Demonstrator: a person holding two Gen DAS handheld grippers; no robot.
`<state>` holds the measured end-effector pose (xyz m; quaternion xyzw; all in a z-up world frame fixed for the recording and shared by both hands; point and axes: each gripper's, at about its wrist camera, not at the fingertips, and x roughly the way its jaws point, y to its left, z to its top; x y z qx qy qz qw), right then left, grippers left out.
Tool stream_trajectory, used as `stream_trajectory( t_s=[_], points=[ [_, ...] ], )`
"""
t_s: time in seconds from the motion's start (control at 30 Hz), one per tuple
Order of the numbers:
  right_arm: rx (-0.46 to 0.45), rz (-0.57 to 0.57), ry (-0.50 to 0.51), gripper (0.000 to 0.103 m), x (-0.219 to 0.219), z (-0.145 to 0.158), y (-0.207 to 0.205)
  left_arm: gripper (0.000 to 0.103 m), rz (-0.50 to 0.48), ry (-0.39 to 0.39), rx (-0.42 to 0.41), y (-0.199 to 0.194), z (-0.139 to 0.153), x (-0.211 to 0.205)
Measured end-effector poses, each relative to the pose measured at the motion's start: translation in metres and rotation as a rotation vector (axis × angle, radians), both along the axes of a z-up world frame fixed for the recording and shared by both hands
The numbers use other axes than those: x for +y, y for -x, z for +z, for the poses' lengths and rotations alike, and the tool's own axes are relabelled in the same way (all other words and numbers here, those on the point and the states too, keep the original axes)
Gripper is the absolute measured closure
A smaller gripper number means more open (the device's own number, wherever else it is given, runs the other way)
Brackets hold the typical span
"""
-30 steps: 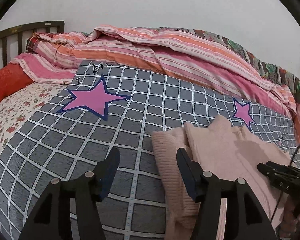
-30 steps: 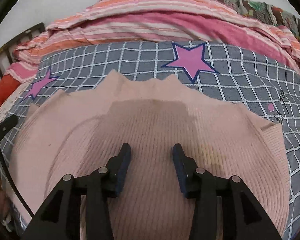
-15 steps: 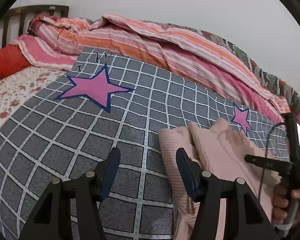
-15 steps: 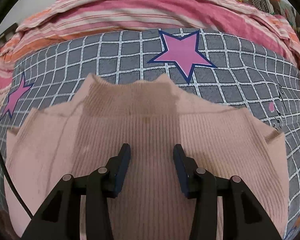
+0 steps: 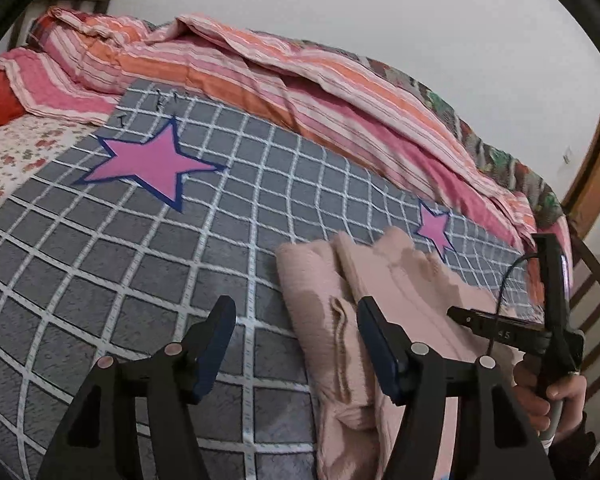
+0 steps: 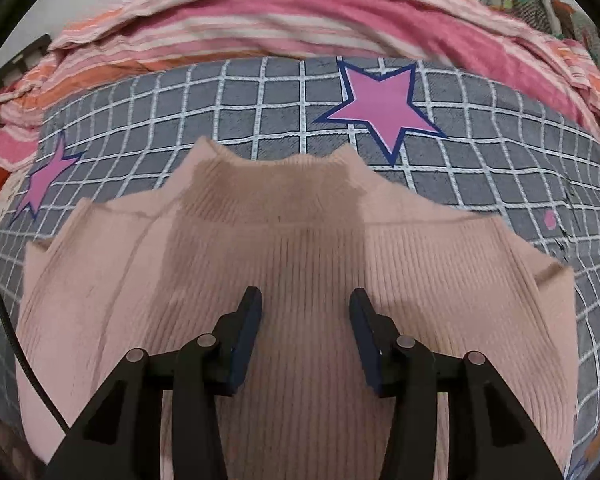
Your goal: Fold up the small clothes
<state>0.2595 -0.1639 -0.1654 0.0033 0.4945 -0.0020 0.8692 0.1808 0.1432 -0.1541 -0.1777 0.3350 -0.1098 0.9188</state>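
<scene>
Seen from the left wrist, a pink ribbed sweater [image 5: 384, 320] lies on a grey checked blanket [image 5: 140, 260]; the left gripper [image 5: 296, 344] is opening, jaws astride its folded edge, not pinching. From the right wrist, the right gripper [image 6: 306, 332] opens above the sweater's chest, empty. Soft, light knit; probably best pinched at hem or shoulders.

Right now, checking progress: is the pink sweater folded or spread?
Partly folded: the pink sweater has its sides doubled over in layers.
</scene>
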Motion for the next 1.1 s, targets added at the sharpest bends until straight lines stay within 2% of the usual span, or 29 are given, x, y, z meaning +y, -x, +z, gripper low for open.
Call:
stream_trajectory(
  t_s=[0.2, 0.43, 0.6, 0.7, 0.73, 0.83, 1.0, 1.1],
  points=[
    [-0.071, 0.043, -0.025, 0.057, 0.004, 0.012, 0.053, 0.042, -0.089, 0.05, 0.049, 0.013, -0.012, -0.007],
    [-0.154, 0.059, -0.041, 0.057, 0.003, 0.015, 0.118, 0.039, -0.128, 0.087, 0.039, 0.066, -0.028, -0.016],
    [-0.152, 0.078, -0.027, 0.057, 0.006, 0.005, 0.153, 0.038, -0.176, 0.124, 0.07, 0.093, -0.036, -0.029],
    [-0.173, 0.126, 0.007, 0.057, 0.01, 0.008, 0.171, 0.036, -0.172, 0.158, 0.07, 0.101, -0.04, -0.036],
    [-0.178, 0.149, -0.011, 0.057, 0.008, 0.013, 0.175, 0.036, -0.173, 0.187, 0.076, 0.099, -0.041, -0.037],
    [-0.224, 0.156, -0.088, 0.057, -0.007, 0.031, 0.176, 0.036, -0.162, 0.268, 0.089, 0.087, -0.043, -0.039],
    [-0.309, 0.102, -0.132, 0.057, -0.038, 0.058, 0.149, 0.04, -0.067, 0.285, 0.055, 0.059, -0.033, -0.044],
    [-0.341, 0.07, -0.132, 0.057, -0.06, 0.067, 0.13, 0.047, -0.008, 0.277, 0.07, 0.039, -0.031, -0.045]
  ],
)
